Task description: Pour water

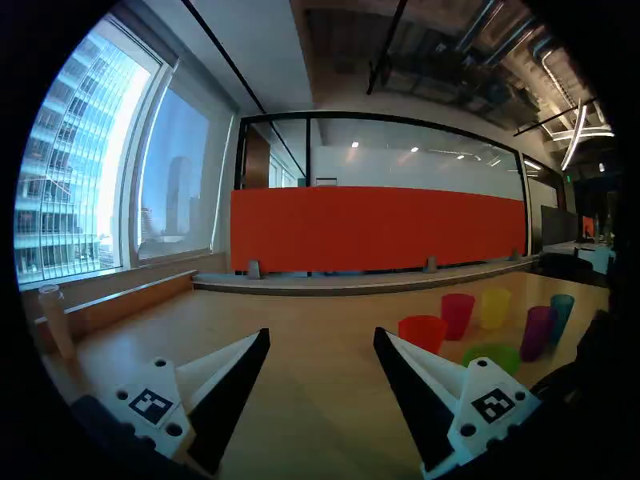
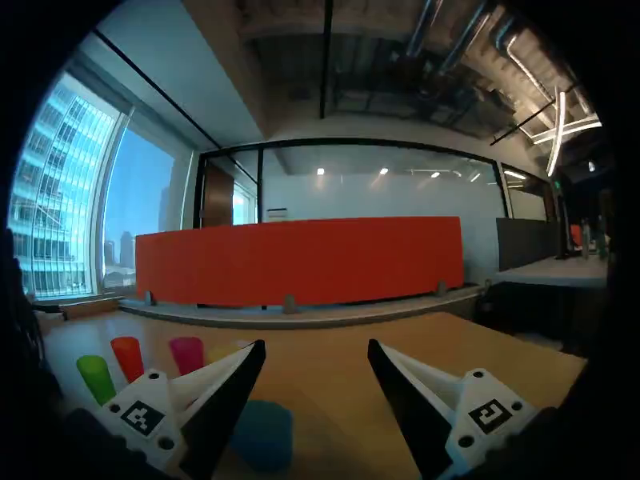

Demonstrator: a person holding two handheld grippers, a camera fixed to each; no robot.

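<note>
Wooden table (image 1: 320,408) beneath left tool (image 1: 320,331) and right tool (image 2: 315,343), both wide open and empty.

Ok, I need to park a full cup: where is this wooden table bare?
Free: the wooden tabletop ahead of the left tongs, up to the orange partition and leftward to the tall clear container. Also ahead and right of the right tongs. Crowded: the cluster of coloured plastic cups.
</note>
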